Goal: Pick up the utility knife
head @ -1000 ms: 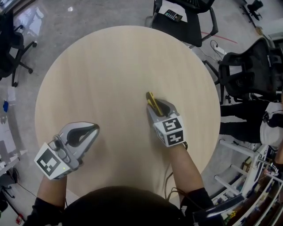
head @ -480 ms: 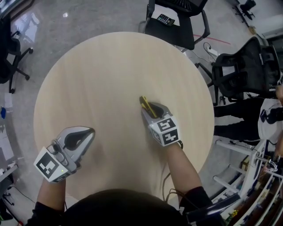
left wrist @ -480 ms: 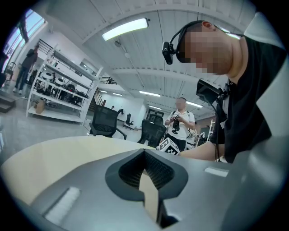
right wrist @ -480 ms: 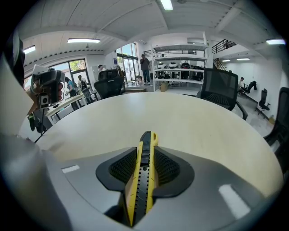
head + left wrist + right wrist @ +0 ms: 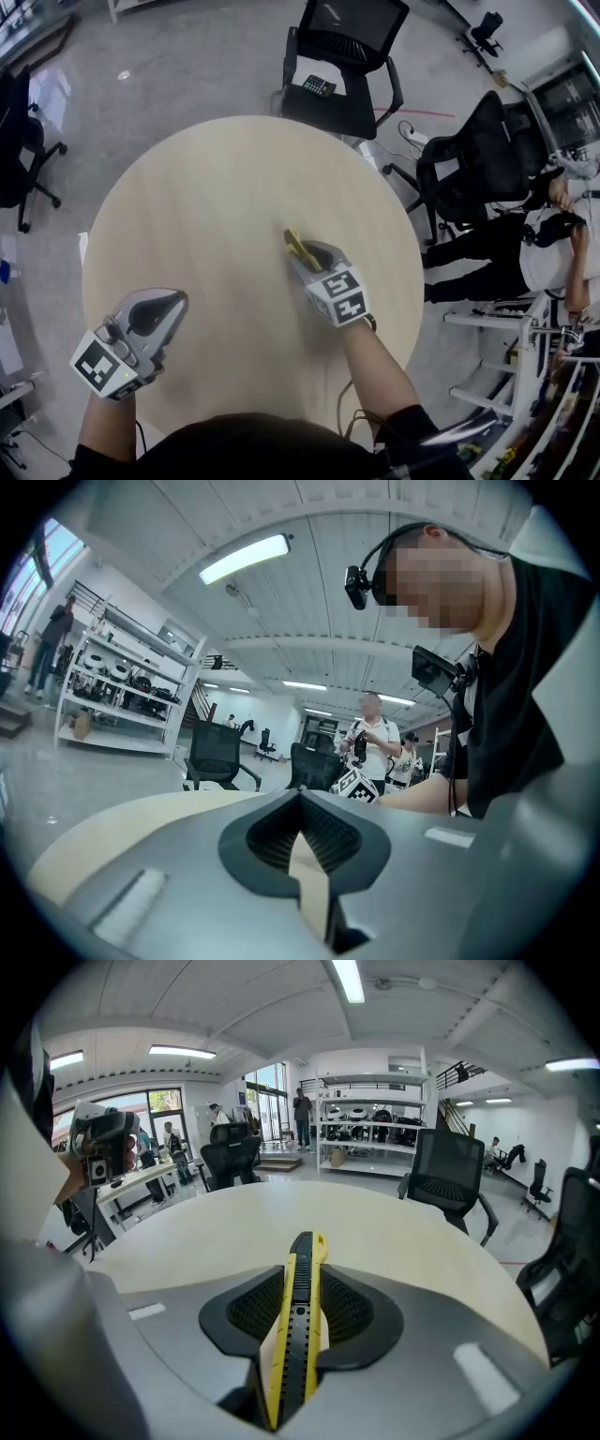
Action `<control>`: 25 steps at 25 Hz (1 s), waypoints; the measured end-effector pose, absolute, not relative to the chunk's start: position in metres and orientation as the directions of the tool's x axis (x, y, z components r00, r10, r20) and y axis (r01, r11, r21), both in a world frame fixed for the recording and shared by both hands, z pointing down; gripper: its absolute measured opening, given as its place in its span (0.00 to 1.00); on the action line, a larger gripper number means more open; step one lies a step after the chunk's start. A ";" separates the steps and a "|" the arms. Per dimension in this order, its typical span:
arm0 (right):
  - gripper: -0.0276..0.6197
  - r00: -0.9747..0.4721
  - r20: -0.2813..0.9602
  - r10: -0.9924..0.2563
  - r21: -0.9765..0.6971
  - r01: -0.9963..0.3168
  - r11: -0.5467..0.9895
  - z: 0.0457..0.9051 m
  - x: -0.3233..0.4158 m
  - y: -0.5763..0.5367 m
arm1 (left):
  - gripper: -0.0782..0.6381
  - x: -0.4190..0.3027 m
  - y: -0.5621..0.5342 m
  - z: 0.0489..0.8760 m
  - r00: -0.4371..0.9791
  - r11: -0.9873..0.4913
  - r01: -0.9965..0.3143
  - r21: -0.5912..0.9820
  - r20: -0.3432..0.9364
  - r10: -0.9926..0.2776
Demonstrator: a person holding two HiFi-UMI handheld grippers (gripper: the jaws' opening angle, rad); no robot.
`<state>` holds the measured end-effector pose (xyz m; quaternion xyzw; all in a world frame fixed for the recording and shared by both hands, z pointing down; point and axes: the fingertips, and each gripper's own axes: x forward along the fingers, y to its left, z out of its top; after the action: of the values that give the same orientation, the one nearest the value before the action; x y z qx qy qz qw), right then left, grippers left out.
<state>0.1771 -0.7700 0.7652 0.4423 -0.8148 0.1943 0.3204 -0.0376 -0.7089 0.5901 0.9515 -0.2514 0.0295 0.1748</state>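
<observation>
At your left claw (image 5: pixel 176 300): pressed together, empty, low beside you over the counter (image 5: pixel 216 178).
Right claw (image 5: pixel 302 255): you pinched the utility knife (image 5: pixel 294 244) lengthwise, yellow end poking past the tips.
Knife's place: inside that pinch, seemingly clear of the counter.
Risk: narrow, slick body could twist or slip out if you swung or eased your squeeze.

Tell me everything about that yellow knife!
The utility knife is long and slim, yellow plastic by the look, with a ridged black strip down its middle. The right gripper is shut on it, dark ribbed pads pressing both sides. It lies along the jaws, its rounded end poking out past them over the pale round table. No blade shows.
</observation>
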 end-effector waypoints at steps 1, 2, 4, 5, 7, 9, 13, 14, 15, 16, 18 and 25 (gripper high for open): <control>0.25 -0.399 0.686 -0.608 -0.026 -0.849 0.528 0.755 0.178 -0.768 | 0.09 -0.040 -0.704 0.583 0.873 -0.816 -0.487 0.310 0.139 -0.468; 0.25 -0.396 0.678 -0.619 -0.020 -0.852 0.523 0.744 0.178 -0.765 | 0.09 -0.044 -0.699 0.575 0.874 -0.820 -0.485 0.303 0.135 -0.467; 0.25 -0.393 0.661 -0.639 -0.010 -0.856 0.517 0.722 0.176 -0.761 | 0.09 -0.051 -0.689 0.561 0.874 -0.826 -0.484 0.290 0.128 -0.468; 0.25 -0.393 0.651 -0.649 -0.006 -0.858 0.514 0.710 0.175 -0.759 | 0.09 -0.055 -0.684 0.554 0.874 -0.828 -0.485 0.283 0.125 -0.469; 0.25 -0.393 0.632 -0.668 0.003 -0.860 0.510 0.686 0.173 -0.755 | 0.09 -0.063 -0.672 0.540 0.873 -0.831 -0.487 0.269 0.116 -0.474; 0.25 -0.391 0.619 -0.681 0.018 -0.860 0.510 0.664 0.174 -0.748 | 0.09 -0.071 -0.660 0.527 0.871 -0.835 -0.490 0.251 0.107 -0.479; 0.25 -0.377 0.592 -0.712 0.033 -0.872 0.489 0.624 0.175 -0.731 | 0.09 -0.093 -0.640 0.499 0.871 -0.847 -0.491 0.202 0.102 -0.481; 0.25 -0.371 0.584 -0.722 0.036 -0.877 0.480 0.615 0.174 -0.725 | 0.09 -0.100 -0.636 0.493 0.873 -0.852 -0.488 0.191 0.100 -0.478; 0.25 -0.365 0.577 -0.731 0.040 -0.881 0.471 0.607 0.172 -0.719 | 0.09 -0.107 -0.631 0.487 0.874 -0.855 -0.486 0.181 0.097 -0.476; 0.25 -0.359 0.569 -0.740 0.044 -0.885 0.463 0.599 0.170 -0.713 | 0.09 -0.113 -0.628 0.482 0.874 -0.858 -0.485 0.170 0.092 -0.476; 0.25 -0.350 0.551 -0.758 0.048 -0.893 0.447 0.584 0.165 -0.702 | 0.09 -0.126 -0.625 0.469 0.872 -0.861 -0.490 0.139 0.063 -0.486; 0.25 -0.339 0.505 -0.794 0.019 -0.915 0.403 0.555 0.143 -0.660 | 0.09 -0.157 -0.589 0.430 0.884 -0.875 -0.467 0.124 0.048 -0.465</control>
<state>0.1434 -0.6605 0.5549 0.5295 -0.8069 0.1352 0.2243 -0.1573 -0.5892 0.4303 0.9683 -0.2406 0.0085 0.0662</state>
